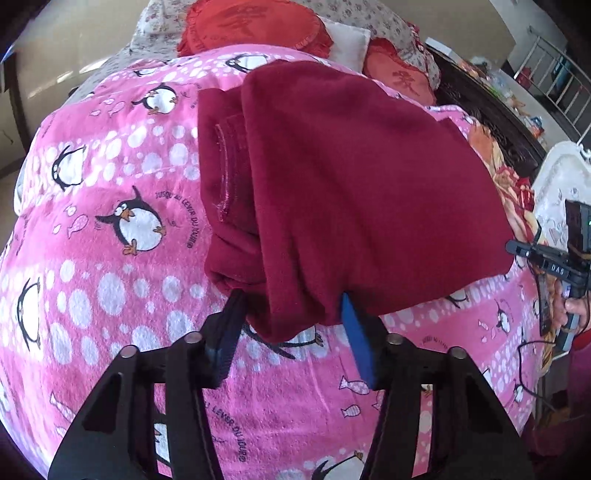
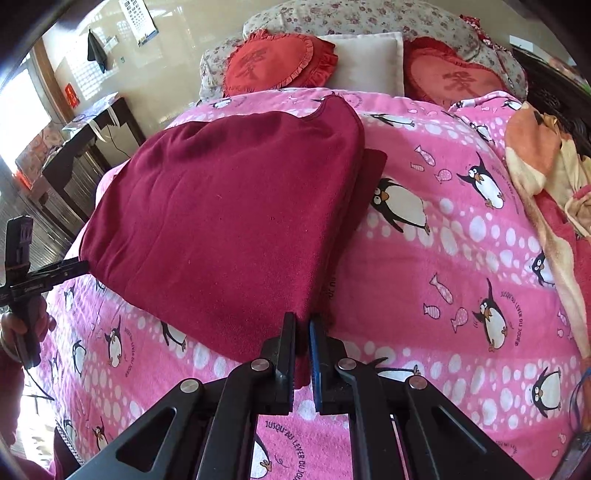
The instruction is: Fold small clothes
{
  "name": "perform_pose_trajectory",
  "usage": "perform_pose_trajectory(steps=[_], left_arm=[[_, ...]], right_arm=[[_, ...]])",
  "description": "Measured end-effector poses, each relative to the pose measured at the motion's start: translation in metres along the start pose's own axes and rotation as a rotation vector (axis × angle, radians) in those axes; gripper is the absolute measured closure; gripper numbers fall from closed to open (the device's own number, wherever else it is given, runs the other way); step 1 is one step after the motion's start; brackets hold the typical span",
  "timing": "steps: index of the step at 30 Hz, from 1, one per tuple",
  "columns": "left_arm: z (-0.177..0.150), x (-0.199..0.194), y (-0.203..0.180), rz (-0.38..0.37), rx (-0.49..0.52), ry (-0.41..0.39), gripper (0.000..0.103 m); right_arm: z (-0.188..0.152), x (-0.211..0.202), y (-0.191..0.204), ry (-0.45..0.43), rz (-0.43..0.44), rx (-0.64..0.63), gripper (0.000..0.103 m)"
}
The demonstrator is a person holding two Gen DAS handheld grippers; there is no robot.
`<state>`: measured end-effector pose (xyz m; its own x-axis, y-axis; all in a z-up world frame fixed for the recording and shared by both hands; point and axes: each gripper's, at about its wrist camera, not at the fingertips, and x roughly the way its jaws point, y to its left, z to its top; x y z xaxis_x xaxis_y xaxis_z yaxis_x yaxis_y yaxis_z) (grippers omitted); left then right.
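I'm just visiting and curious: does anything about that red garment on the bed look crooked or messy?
Slightly. In the left wrist view the garment is bunched at its near corner, where folds droop between the left gripper's spread fingers, and a hemmed under-layer sticks out to one side. The right gripper pinches the other near corner. No damage shows.

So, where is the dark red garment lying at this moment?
The dark red garment lies folded on the pink penguin blanket, below the heart cushions; the right gripper pinches its near corner.

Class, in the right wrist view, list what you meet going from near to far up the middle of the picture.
Right claw → dark red garment → pink penguin blanket → white pillow → flowered pillow.
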<state>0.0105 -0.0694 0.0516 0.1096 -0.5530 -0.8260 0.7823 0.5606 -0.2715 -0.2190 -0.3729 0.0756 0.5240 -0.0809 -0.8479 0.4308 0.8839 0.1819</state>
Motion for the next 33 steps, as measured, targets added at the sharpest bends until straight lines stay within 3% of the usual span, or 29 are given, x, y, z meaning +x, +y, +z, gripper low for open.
perform_pose_trajectory(steps=[4, 8, 12, 17, 19, 22, 30, 33], left_arm=[[-0.004, 0.004, 0.002, 0.022, 0.083, 0.017, 0.058], [-0.014, 0.003, 0.028, -0.009, -0.019, 0.019, 0.063], [-0.020, -0.011, 0.042, -0.058, -0.135, 0.008, 0.063], [-0.009, -0.032, 0.019, -0.019, -0.126, -0.068, 0.063], [-0.003, -0.038, 0.010, 0.013, -0.147, -0.113, 0.058], [0.004, -0.036, 0.002, 0.056, -0.163, -0.147, 0.050], [0.015, -0.013, -0.005, 0.203, -0.184, -0.171, 0.050], [0.016, -0.005, -0.001, 0.217, -0.192, -0.161, 0.050]], right_arm=[[0.000, 0.000, -0.001, 0.003, 0.003, 0.018, 0.097], [0.001, -0.007, -0.009, 0.003, 0.026, 0.105, 0.097], [0.012, -0.033, -0.004, -0.066, 0.064, 0.142, 0.096], [0.042, -0.026, 0.037, -0.081, 0.162, 0.064, 0.093], [0.054, -0.007, 0.063, -0.053, 0.185, 0.000, 0.088], [0.070, 0.026, 0.102, -0.001, 0.215, -0.080, 0.070], [0.107, 0.077, 0.173, 0.016, 0.220, -0.181, 0.070], [0.121, 0.089, 0.190, 0.007, 0.212, -0.206, 0.070]])
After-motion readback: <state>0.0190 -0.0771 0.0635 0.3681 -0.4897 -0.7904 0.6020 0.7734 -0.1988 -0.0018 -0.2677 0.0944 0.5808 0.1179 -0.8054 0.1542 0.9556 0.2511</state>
